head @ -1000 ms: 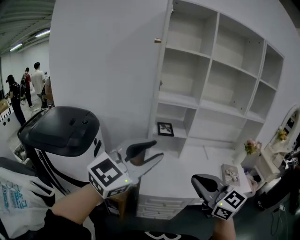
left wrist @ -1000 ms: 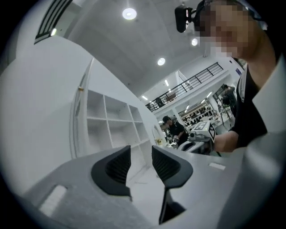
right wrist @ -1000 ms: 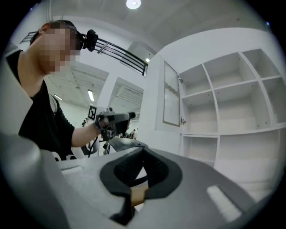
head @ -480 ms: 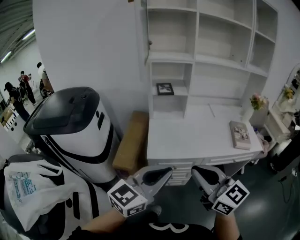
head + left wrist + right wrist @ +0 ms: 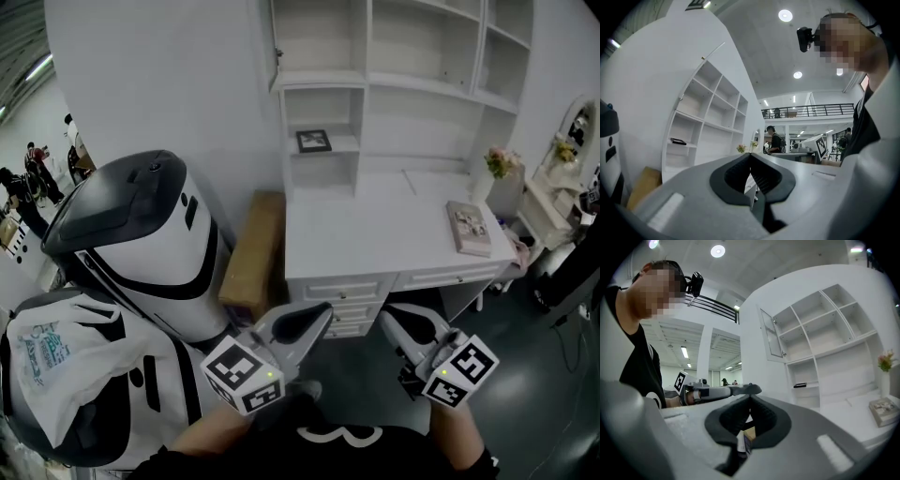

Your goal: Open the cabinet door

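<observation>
The left tongs (image 5: 319,315) are held level in front of the desk (image 5: 375,239), just before its drawers (image 5: 349,292). They are seen clenched, with nothing gripped between the jaws. The right tongs (image 5: 392,317) are held beside them, also in front of the desk and apart from it. They are likewise closed on nothing.

The cabinet door (image 5: 772,336) is found high above the desk's left end, on the white shelf unit (image 5: 422,89) that rises from the back of the desk. It is swung out from its compartment, so that it is seen nearly edge-on in the head view and as a framed panel in the right gripper view.

A small picture frame (image 5: 314,141) is kept in a low compartment over the desk's back left corner. A book (image 5: 469,228) is laid flat near the desk's right end, and a vase of flowers (image 5: 495,167) is stood at the back right.

A cardboard box (image 5: 253,253) is placed just beside the desk's left side. A white and black machine (image 5: 141,234) is seen further to the left of the desk. A plastic bag (image 5: 56,361) is seen lower down, well apart from the desk.
</observation>
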Tool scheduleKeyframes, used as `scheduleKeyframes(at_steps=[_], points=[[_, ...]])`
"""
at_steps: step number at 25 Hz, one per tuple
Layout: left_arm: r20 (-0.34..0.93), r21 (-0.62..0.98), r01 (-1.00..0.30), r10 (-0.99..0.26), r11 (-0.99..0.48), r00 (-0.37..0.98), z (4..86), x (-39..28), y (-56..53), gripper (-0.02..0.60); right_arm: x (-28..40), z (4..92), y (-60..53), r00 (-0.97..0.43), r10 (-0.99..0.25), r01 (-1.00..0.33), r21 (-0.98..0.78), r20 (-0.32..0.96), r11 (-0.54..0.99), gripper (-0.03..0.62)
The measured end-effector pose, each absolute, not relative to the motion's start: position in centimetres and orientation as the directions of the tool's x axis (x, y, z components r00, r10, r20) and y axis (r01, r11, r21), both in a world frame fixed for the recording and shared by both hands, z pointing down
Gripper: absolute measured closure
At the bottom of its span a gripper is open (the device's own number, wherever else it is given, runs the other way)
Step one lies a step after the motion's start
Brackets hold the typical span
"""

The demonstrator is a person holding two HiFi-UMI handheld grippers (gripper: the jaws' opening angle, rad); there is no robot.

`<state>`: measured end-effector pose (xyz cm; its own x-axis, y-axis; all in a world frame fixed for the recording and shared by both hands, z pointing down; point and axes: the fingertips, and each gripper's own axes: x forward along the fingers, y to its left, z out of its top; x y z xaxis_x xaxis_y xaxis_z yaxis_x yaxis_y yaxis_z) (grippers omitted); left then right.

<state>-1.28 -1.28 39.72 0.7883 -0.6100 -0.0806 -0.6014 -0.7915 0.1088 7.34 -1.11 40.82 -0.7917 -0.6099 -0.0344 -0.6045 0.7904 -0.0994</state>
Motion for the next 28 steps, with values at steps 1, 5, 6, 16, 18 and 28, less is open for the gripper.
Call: scheduleKeyframes(at_steps=[1,5,6,16,18,28], points=[[-0.08,0.087,-0.602,-0.608,-0.794,0.79,39.4,-1.1,-1.0,0.571,7.6,40.6,-0.8,-0.791,-0.61,-0.604,-0.107,-0.042,0.79,0.592],[-0.069,0.072,-0.59,-0.594,-0.804,0.802,38.9,-0.2,-0.4,0.571,8.9,39.5,-0.1,-0.779,-0.623,-0.612,-0.132,-0.067,0.78,0.592],[-0.071,0.086,-0.583,-0.588,-0.808,0.806,38.7,0.1,-0.3,0.571,9.1,39.3,0.0,-0.776,-0.626,-0.614,-0.135,-0.072,0.777,0.592],[-0.076,0.06,-0.574,-0.577,-0.817,0.813,37.7,1.5,0.7,0.571,10.2,40.0,0.9,-0.764,-0.641,-0.626,-0.155,-0.072,0.764,0.592],[-0.062,0.067,-0.579,-0.583,-0.813,0.81,38.2,1.5,0.6,0.571,10.2,40.1,0.9,-0.766,-0.639,-0.624,-0.155,-0.071,0.766,0.592],[-0.061,0.159,-0.605,-0.62,-0.78,0.783,40.3,-0.3,-1.0,0.571,9.3,41.2,0.1,-0.774,-0.63,-0.618,-0.146,-0.056,0.773,0.592]])
